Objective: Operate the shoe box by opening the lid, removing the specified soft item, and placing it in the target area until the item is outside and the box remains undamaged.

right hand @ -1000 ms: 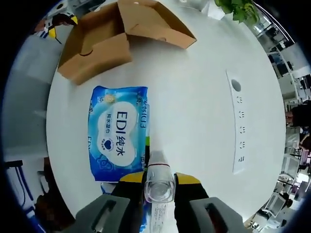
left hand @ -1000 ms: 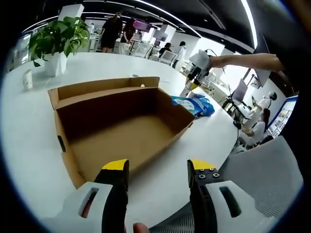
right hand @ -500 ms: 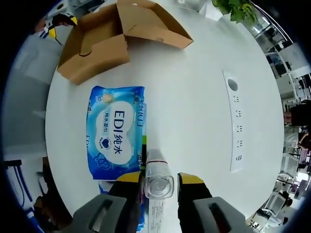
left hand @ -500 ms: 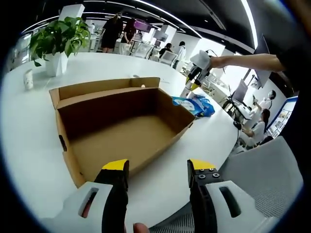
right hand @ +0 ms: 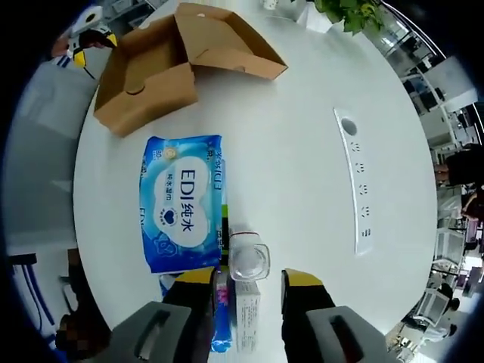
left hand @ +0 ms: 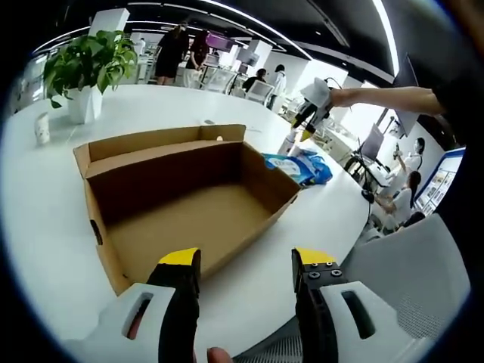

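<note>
Shoe box (left hand: 181,200) of brown cardboard sits open on the white table (left hand: 45,227) just ahead of my left gripper (left hand: 246,265), its lid folded back on the far side and its long axis running from lower left toward upper right in the left gripper view, the inside bare. My left jaws stand spread with nothing between them. Beyond the box's right end lies the blue wipes pack (left hand: 299,165), and above it my right gripper (left hand: 308,121) hangs from my outstretched arm. From the right gripper view, looking down, the wipes pack (right hand: 181,203) rests flat on the table (right hand: 302,174), outside the shoe box (right hand: 162,64), its long axis running away from me toward the box. My right gripper (right hand: 244,278) has its jaws parted, and a small clear bottle (right hand: 248,261) stands between them; I cannot tell whether the tips touch it. A potted plant (left hand: 79,64) stands far across the table.
</note>
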`<action>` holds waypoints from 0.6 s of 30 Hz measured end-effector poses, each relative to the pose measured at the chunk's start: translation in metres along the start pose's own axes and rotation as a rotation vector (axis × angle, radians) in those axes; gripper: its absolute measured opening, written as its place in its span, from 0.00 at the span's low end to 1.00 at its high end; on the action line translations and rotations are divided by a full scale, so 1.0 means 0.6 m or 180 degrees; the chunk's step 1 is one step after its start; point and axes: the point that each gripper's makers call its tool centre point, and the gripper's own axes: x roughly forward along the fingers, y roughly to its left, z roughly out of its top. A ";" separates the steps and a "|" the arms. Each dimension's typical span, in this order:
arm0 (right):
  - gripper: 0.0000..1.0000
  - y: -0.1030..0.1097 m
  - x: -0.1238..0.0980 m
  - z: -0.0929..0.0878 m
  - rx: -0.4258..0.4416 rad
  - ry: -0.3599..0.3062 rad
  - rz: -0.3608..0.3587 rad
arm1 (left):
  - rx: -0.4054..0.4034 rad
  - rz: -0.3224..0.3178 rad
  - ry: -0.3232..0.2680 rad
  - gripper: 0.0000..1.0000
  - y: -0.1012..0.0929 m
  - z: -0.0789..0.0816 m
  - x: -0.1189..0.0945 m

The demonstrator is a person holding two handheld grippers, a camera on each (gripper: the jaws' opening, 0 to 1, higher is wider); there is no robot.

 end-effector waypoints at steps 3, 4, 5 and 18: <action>0.32 0.004 -0.009 -0.008 0.0102 -0.0050 -0.0031 | 0.0005 0.0002 -0.0007 0.49 -0.002 0.002 0.000; 0.32 0.004 -0.010 -0.009 0.0122 -0.0061 -0.0033 | 0.0002 0.0002 -0.0015 0.49 -0.003 0.003 0.000; 0.32 0.006 -0.013 -0.011 0.0196 -0.0102 -0.0045 | -0.0009 0.0005 -0.0034 0.49 -0.004 0.005 -0.001; 0.34 0.047 -0.034 -0.031 0.1133 -0.0675 0.0022 | -0.0078 0.0028 -0.0209 0.49 -0.010 0.030 -0.017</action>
